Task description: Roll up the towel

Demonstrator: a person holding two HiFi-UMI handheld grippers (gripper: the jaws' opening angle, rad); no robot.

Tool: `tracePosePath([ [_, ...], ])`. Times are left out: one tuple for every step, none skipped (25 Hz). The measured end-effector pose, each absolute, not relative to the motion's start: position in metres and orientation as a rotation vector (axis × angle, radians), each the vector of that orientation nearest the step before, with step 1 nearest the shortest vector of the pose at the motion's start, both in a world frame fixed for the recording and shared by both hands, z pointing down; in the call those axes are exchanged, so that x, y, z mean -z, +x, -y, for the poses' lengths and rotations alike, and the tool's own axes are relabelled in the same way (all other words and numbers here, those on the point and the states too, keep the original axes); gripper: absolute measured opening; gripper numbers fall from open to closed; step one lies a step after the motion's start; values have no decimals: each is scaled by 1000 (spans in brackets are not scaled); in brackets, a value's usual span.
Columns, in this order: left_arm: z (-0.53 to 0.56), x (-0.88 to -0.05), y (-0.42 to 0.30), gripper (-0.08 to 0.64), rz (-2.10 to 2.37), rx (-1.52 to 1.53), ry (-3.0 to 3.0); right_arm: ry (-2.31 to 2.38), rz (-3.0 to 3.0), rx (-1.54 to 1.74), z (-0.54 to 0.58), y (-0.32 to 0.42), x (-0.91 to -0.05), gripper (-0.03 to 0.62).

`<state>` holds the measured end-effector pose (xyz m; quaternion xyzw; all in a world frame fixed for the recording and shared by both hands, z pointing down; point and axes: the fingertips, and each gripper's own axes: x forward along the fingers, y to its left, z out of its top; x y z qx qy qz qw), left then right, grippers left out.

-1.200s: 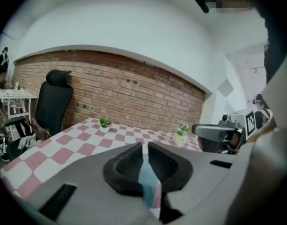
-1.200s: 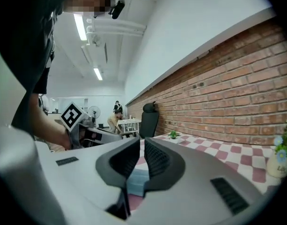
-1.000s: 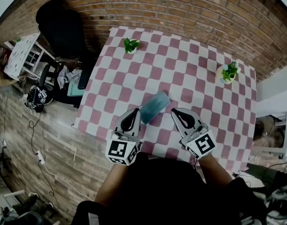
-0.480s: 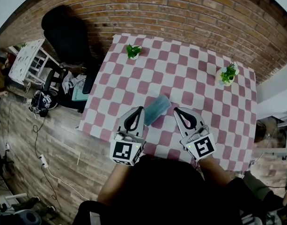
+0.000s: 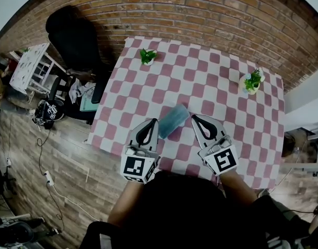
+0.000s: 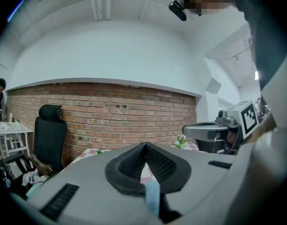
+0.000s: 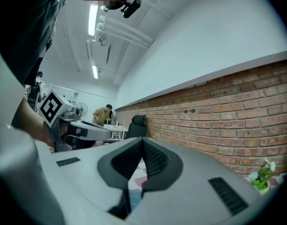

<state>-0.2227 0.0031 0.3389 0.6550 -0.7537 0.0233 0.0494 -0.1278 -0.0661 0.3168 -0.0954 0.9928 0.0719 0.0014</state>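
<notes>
The towel [image 5: 173,121] lies as a tight teal roll on the checked table [image 5: 200,82], near its front edge and angled up to the right, with 1 gripper at each end of it. Over the last second we see little change in the roll itself: it sits on the same squares of the cloth and has not loosened. What has changed is the hands. Both grippers have come up slightly off the table and rolled a touch at the wrist, while their jaws have stayed pressed together throughout. The left gripper [image 5: 152,122] hangs just beside the roll's lower left end with its pads closed on nothing, and its own view shows the fingertips meeting [image 6: 144,144]. A thin blue sliver [image 6: 152,198] shows below them, which we take to be the towel on the table underneath rather than cloth caught in the grip, though that narrow gap makes this hard to confirm. The right gripper [image 5: 194,118] is likewise shut and empty [image 7: 143,140], just off the roll's right side. We read this as rolling finished and the hands backing away; the remaining concern is whether the roll holds its shape. The 2 potted plants [image 5: 146,56] [image 5: 252,81] stand well apart at the far corners.
</notes>
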Motion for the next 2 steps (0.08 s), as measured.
tracePosePath([
  [-3,-339,-223,-8,2298,-72,1993,-303,-3119,-229,66,-128,-317,-2],
  [-4,-338,-222,-8,2299,-73,1991,-306,-3123,-233,66,-129,-317,-3],
])
